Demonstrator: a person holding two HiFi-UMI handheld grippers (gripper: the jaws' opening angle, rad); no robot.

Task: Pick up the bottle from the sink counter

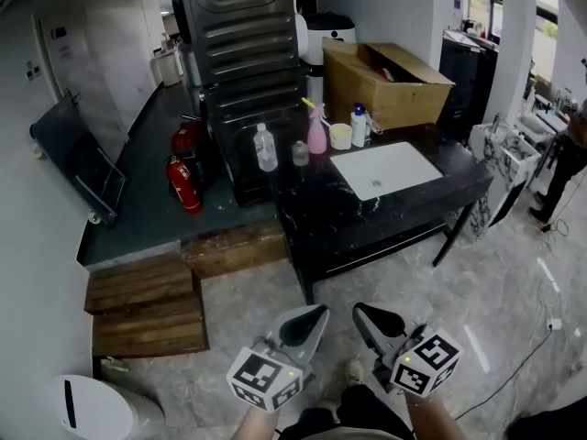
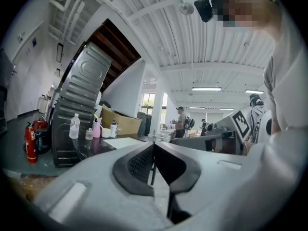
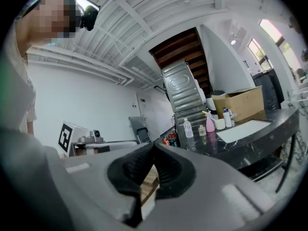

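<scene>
clear bottle (image 1: 265,147) stands upright on the sink counter (image 1: 367,218). left gripper (image 1: 319,312) and right gripper (image 1: 359,310) point level, jaws closed, empty.

We see a tall ribbed grey metal casing (image 1: 240,53) standing on a raised dark green platform (image 1: 138,209). Two red fire extinguishers (image 1: 184,184) lie just beside its foot, and a black flat panel on castors (image 1: 78,159) leans near the white wall. To the casing's right sits an open cardboard box (image 1: 390,82), and brown wooden steps (image 1: 147,305) lie against the platform's near edge. Low at the left we find a round white bin (image 1: 92,409), and at the right a thin cable (image 1: 527,351) trails across the pale marbled floor (image 1: 495,273).
</scene>
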